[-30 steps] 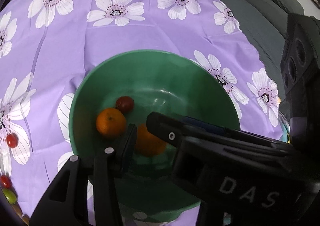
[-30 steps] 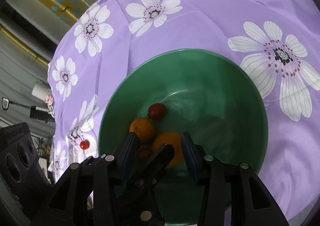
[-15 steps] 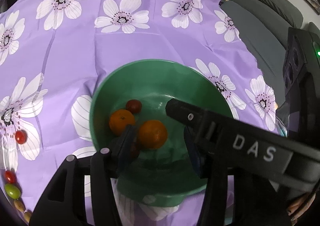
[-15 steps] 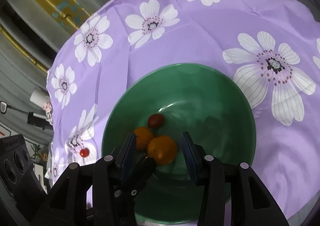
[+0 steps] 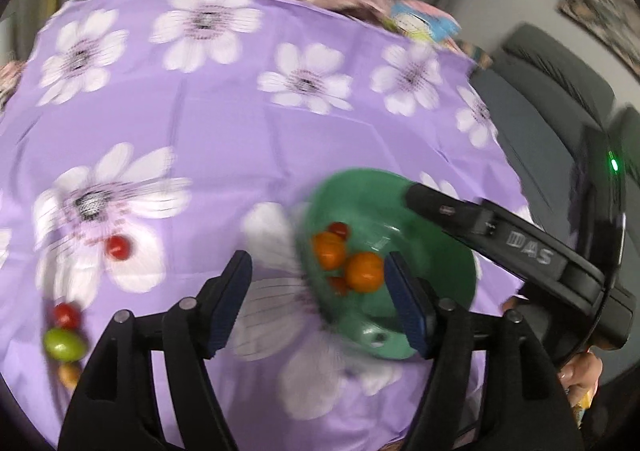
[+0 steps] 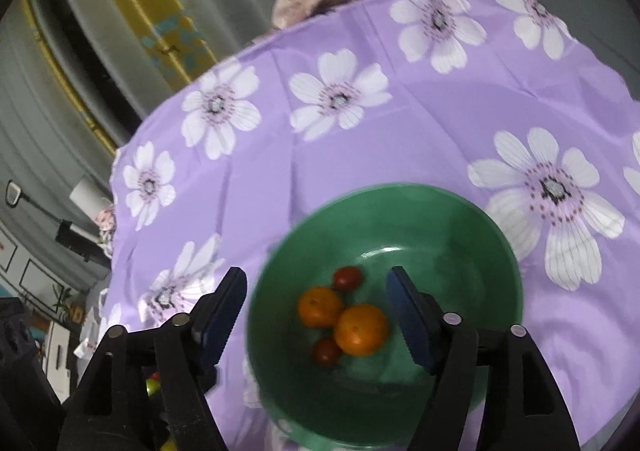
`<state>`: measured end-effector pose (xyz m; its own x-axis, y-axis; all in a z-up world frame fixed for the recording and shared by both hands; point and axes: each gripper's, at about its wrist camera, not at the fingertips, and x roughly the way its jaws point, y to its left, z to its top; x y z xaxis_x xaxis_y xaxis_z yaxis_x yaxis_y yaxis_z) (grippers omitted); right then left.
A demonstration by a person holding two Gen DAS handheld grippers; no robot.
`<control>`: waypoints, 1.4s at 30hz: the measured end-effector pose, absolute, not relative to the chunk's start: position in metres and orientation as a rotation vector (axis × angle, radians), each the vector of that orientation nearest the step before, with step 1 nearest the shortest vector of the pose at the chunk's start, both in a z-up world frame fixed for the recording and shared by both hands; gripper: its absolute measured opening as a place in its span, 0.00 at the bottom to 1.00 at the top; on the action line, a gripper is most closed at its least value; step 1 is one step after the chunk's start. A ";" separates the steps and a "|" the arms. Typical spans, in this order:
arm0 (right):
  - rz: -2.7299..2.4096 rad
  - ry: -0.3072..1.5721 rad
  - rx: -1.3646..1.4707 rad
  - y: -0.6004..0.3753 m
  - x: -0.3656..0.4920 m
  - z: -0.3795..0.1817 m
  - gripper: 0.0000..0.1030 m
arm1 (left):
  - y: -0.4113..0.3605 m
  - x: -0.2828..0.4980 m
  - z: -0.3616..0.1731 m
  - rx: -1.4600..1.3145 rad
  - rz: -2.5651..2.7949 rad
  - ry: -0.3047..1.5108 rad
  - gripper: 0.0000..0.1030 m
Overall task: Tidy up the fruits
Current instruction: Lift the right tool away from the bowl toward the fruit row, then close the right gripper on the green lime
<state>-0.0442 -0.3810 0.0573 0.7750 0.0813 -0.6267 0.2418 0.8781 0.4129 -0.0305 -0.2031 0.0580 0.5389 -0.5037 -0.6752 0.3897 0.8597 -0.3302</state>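
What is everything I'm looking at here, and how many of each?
Bowl: one, green, on the cloth.
Oranges: two, orange, touching in the bowl.
Small tomatoes: two, dark red, in the bowl beside the oranges.
Loose tomatoes: two, red, on the cloth left of the bowl.
Green fruit: one, near the cloth's left edge.
Tablecloth: one, purple with white flowers.
Sofa: one, grey, right of the table.
Left gripper: black with blue fingers, open, empty.
Right gripper: same, open, empty, above the bowl.
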 end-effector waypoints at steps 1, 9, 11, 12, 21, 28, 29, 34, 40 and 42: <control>-0.079 0.681 0.498 -0.378 -0.044 0.058 0.71 | -0.188 -0.029 0.059 -0.163 -0.500 0.848 0.68; 0.046 0.694 0.452 -0.336 -0.034 0.060 0.71 | -0.091 -0.027 0.056 -0.314 -0.279 0.806 0.69; 0.080 0.706 0.440 -0.324 -0.030 0.058 0.71 | -0.068 -0.026 0.050 -0.343 -0.220 0.795 0.69; 0.105 0.714 0.434 -0.315 -0.027 0.057 0.71 | -0.055 -0.025 0.045 -0.359 -0.175 0.790 0.69; 0.279 0.831 0.367 -0.246 -0.012 0.037 0.71 | -0.005 -0.011 0.020 -0.418 -0.033 0.854 0.67; 0.465 1.102 0.304 -0.179 -0.003 -0.005 0.59 | -0.003 -0.008 0.015 -0.423 -0.027 0.874 0.66; 0.484 1.137 0.299 -0.172 -0.004 -0.010 0.55 | -0.002 -0.008 0.014 -0.424 -0.027 0.876 0.66; 0.552 1.249 0.241 -0.141 -0.010 -0.033 0.51 | -0.001 -0.007 0.013 -0.430 -0.030 0.883 0.66; 0.567 1.309 0.183 -0.124 -0.016 -0.047 0.45 | -0.003 -0.006 0.012 -0.427 -0.035 0.889 0.66; 0.577 1.313 0.163 -0.121 -0.017 -0.049 0.41 | -0.004 -0.006 0.012 -0.427 -0.036 0.890 0.66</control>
<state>-0.0166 -0.1208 -0.0485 0.1383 0.4861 -0.8629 -0.3071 0.8494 0.4292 -0.0063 -0.0036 0.0117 0.6346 -0.2054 -0.7451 -0.1445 0.9155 -0.3755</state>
